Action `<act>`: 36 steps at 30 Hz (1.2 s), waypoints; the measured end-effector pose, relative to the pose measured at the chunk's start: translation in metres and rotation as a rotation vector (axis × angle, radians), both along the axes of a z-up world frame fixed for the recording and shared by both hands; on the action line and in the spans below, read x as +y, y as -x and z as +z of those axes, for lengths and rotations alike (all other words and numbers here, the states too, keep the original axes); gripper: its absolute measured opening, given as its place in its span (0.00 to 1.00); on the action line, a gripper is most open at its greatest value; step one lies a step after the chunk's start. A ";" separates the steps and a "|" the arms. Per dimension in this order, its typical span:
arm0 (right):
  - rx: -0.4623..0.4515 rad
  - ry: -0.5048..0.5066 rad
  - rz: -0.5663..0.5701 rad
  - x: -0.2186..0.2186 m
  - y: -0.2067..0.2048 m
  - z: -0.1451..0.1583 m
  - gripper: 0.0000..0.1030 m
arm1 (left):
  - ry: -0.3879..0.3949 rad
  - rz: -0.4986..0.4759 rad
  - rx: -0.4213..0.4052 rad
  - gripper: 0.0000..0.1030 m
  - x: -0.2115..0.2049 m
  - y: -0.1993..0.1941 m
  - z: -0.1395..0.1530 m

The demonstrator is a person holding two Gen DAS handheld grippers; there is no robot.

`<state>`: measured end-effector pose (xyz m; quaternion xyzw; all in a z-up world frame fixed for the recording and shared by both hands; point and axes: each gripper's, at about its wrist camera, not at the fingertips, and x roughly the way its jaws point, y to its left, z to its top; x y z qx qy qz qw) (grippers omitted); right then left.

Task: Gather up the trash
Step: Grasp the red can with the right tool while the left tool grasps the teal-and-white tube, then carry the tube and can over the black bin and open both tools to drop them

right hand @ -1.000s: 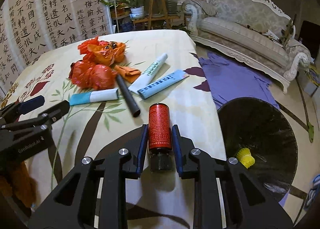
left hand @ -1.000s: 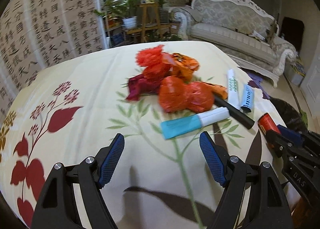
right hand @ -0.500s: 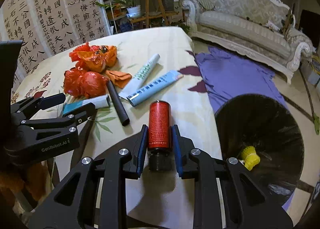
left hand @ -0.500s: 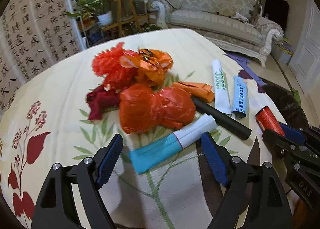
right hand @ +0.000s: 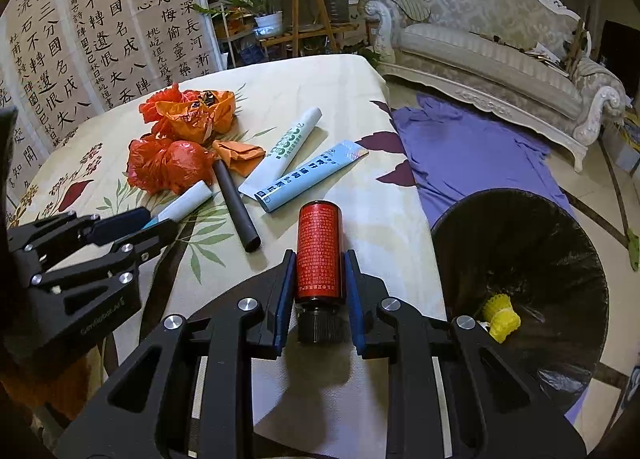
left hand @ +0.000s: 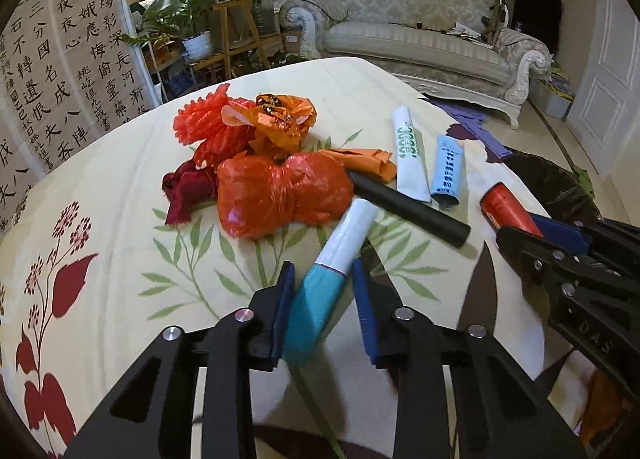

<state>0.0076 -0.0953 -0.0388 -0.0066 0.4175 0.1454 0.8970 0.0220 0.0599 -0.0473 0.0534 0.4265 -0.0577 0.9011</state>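
Observation:
My left gripper (left hand: 322,299) has closed around the teal end of a teal-and-white tube (left hand: 328,279), whose white end points at the orange bags; its right pad still shows a small gap. The tube also shows in the right wrist view (right hand: 182,205). My right gripper (right hand: 316,279) is shut on a red bottle (right hand: 318,249) with a black cap, held over the table's right edge. A black trash bin (right hand: 520,259) with a yellow item (right hand: 500,317) inside stands on the floor to its right.
On the floral tablecloth (left hand: 100,187) lie orange plastic bags (left hand: 280,191), red netting (left hand: 208,131), a black cylinder (left hand: 408,211), a white tube (left hand: 410,153) and a light blue tube (left hand: 448,171). A purple cloth (right hand: 472,155) lies on the floor, a sofa (right hand: 500,47) behind.
My left gripper moved forward to the teal-and-white tube and closed its jaws around it; the tube turned end-on. My right gripper keeps the red bottle, barely moved.

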 end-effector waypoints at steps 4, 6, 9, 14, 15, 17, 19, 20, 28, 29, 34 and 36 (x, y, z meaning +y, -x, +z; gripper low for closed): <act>-0.005 0.005 0.005 0.000 0.002 0.000 0.23 | 0.007 0.021 -0.005 0.21 0.002 0.012 0.000; -0.008 0.009 0.009 0.001 0.003 0.000 0.23 | 0.017 0.030 -0.006 0.20 0.002 0.016 0.000; -0.010 0.009 0.009 0.001 0.004 0.000 0.22 | 0.027 0.042 -0.008 0.19 0.003 0.017 0.001; -0.020 0.005 0.004 0.001 0.009 0.002 0.22 | 0.047 0.062 -0.008 0.16 0.005 0.019 0.002; -0.022 0.004 0.003 0.001 0.010 0.003 0.22 | 0.049 0.064 -0.011 0.16 0.007 0.020 0.003; -0.027 0.006 0.002 0.000 0.012 0.005 0.22 | 0.062 0.069 -0.018 0.15 0.009 0.023 0.004; -0.031 0.006 0.000 0.000 0.014 0.006 0.22 | 0.074 0.070 -0.021 0.15 0.009 0.026 0.005; -0.033 0.005 -0.001 -0.001 0.015 0.007 0.22 | 0.084 0.069 -0.023 0.15 0.009 0.028 0.006; -0.057 0.006 -0.018 -0.008 0.022 0.016 0.22 | 0.122 0.070 -0.049 0.15 0.008 0.039 0.016; -0.063 0.007 -0.023 -0.009 0.023 0.018 0.22 | 0.126 0.069 -0.055 0.15 0.007 0.040 0.018; -0.085 0.014 -0.058 -0.021 0.027 0.024 0.22 | 0.130 0.049 -0.093 0.15 -0.003 0.044 0.027; -0.096 0.019 -0.080 -0.030 0.028 0.027 0.22 | 0.136 0.037 -0.101 0.15 -0.009 0.044 0.029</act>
